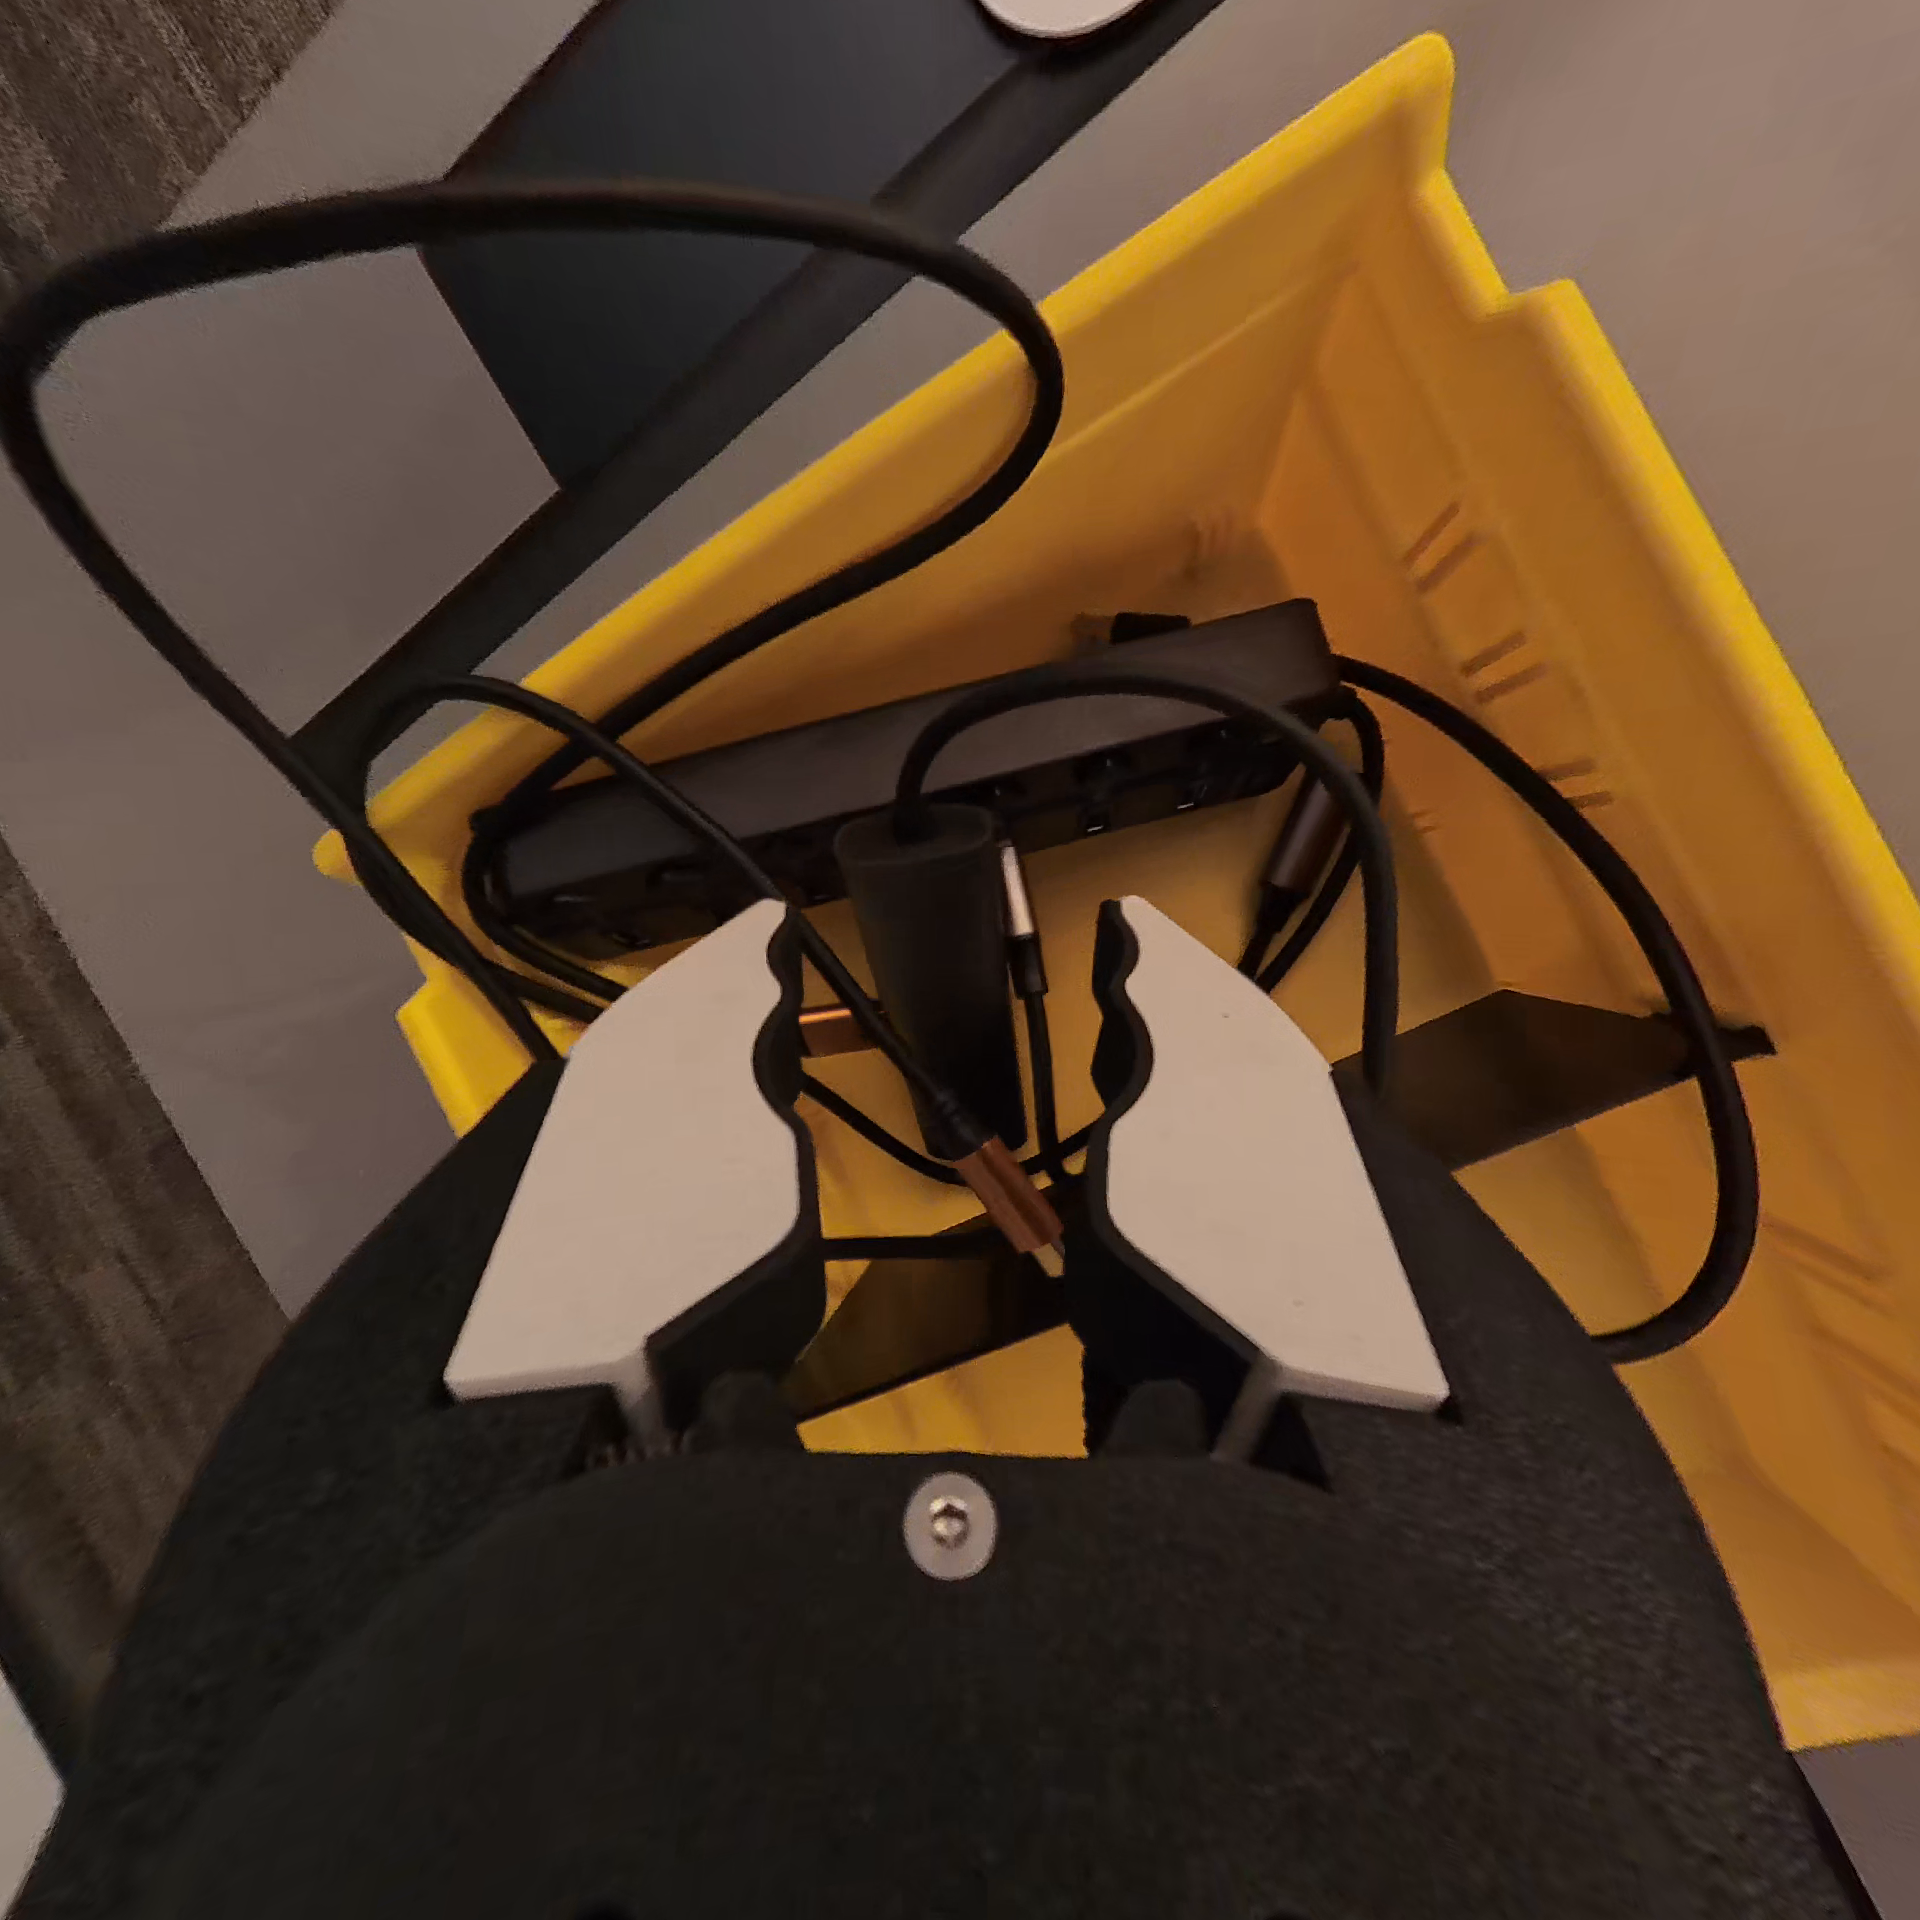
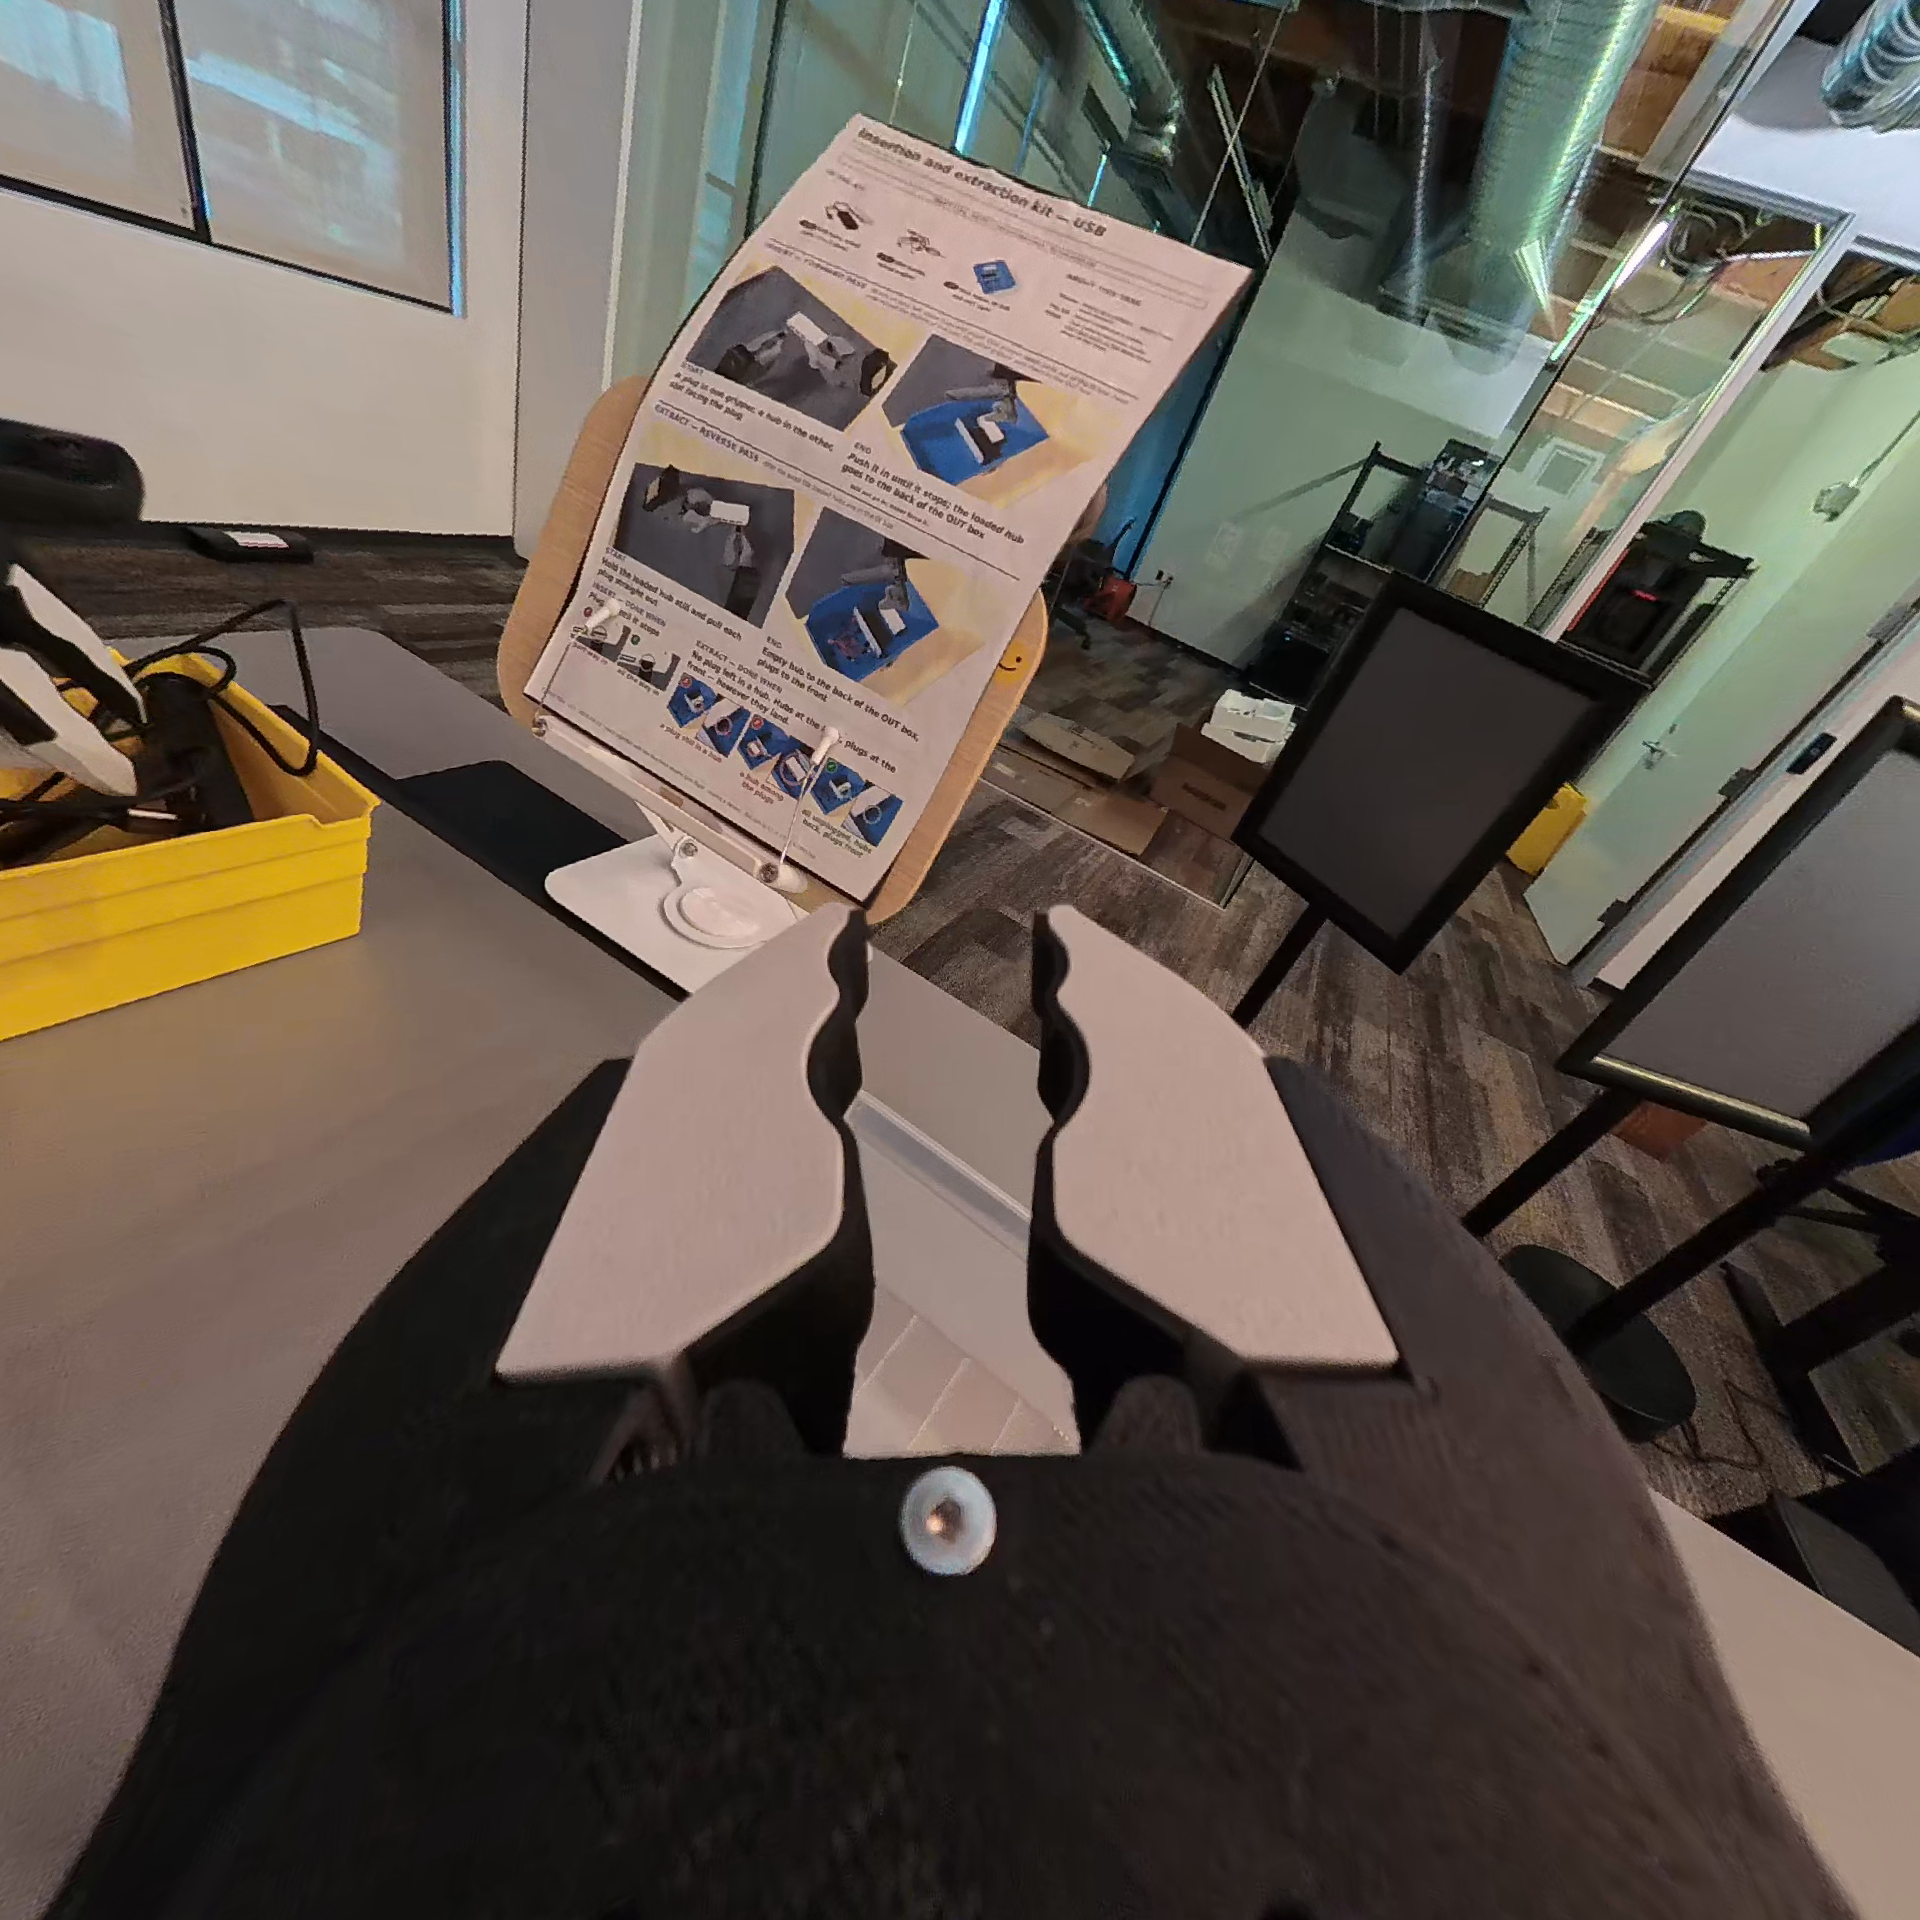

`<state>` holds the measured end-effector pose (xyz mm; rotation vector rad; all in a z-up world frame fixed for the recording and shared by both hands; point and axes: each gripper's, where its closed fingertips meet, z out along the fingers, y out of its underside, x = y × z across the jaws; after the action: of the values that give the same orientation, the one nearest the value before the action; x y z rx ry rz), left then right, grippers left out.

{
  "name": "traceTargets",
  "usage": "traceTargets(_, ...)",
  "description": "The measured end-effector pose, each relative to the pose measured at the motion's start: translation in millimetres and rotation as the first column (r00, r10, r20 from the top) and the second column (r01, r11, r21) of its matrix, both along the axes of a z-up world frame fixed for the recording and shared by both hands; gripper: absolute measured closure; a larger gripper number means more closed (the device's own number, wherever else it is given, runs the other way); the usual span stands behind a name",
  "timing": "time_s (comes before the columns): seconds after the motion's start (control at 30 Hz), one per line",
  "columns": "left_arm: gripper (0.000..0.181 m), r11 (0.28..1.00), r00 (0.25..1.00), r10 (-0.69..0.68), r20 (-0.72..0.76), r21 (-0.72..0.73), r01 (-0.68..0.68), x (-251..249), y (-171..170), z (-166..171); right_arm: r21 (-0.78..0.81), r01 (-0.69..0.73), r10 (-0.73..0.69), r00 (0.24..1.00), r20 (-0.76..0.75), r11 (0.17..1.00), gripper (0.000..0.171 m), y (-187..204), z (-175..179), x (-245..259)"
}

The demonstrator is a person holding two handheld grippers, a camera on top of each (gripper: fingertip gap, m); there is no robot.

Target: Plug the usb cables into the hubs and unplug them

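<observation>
A long black hub (image 1: 935, 769) and tangled black cables (image 1: 1039, 1060) lie in the yellow bin (image 1: 1507, 520) on the grey table (image 2: 260, 1195), under the left gripper (image 1: 940, 914) (spread wide, empty), while the right gripper (image 2: 945, 925) hangs narrowly parted over the table edge.

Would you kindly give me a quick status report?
Left gripper open over yellow bin, empty. Right gripper open, idle above table. Hub in bin, cables tangled across it.
</observation>
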<state>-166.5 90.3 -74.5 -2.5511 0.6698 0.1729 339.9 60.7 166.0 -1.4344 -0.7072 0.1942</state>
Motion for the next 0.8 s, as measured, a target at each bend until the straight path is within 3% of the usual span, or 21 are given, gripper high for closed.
traceTargets(0.3,0.125,0.999,0.989,-0.013,-0.147,-0.05,0.006,-17.4,6.3,-15.2,-0.024,0.016,-0.016,1.0,-0.018,1.0,0.141,1.9,-2.3,15.5)
traceTargets(0.5,0.126,0.997,0.988,-0.078,-0.132,-0.032,0.074,-15.5,10.6,-19.2,-0.044,0.025,-0.026,1.0,-0.014,0.999,0.141,4.7,-6.1,20.6)
traceTargets(0.8,0.134,0.994,0.998,0.052,0.018,-0.094,-0.05,-13.2,7.6,-26.3,-0.056,0.035,-0.034,0.999,0.018,0.998,0.142,6.7,-10.8,19.9)
